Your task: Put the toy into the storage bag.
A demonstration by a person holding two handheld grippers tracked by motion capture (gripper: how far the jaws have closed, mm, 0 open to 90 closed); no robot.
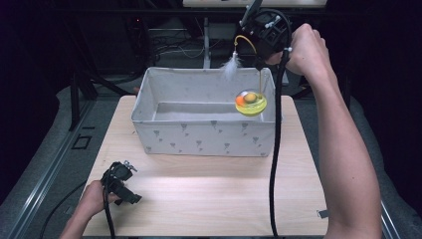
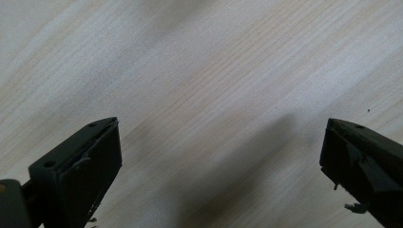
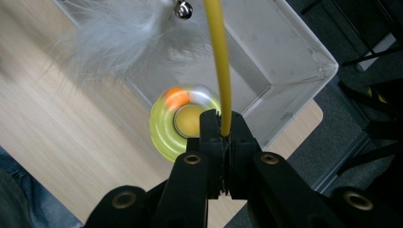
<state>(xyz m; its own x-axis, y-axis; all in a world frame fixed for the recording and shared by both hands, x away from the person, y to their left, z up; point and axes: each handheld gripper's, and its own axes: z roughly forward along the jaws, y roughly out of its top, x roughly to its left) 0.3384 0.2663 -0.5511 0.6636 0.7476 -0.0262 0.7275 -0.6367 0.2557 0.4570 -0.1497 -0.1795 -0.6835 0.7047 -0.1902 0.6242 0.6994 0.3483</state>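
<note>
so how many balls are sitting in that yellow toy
1 for sure: an orange ball on the left side of the yellow toy in the high view, hanging from the right tongs over the fabric bin. Others may be hidden.

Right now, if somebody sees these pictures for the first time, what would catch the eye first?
Most striking is the yellow cat toy, a round base with an orange ball, hanging over the right end of the fabric box. The right tongs are shut on its yellow wire stem, from which a white feather dangles. The left tongs sit open, low over the wooden table near its front left corner.
</note>
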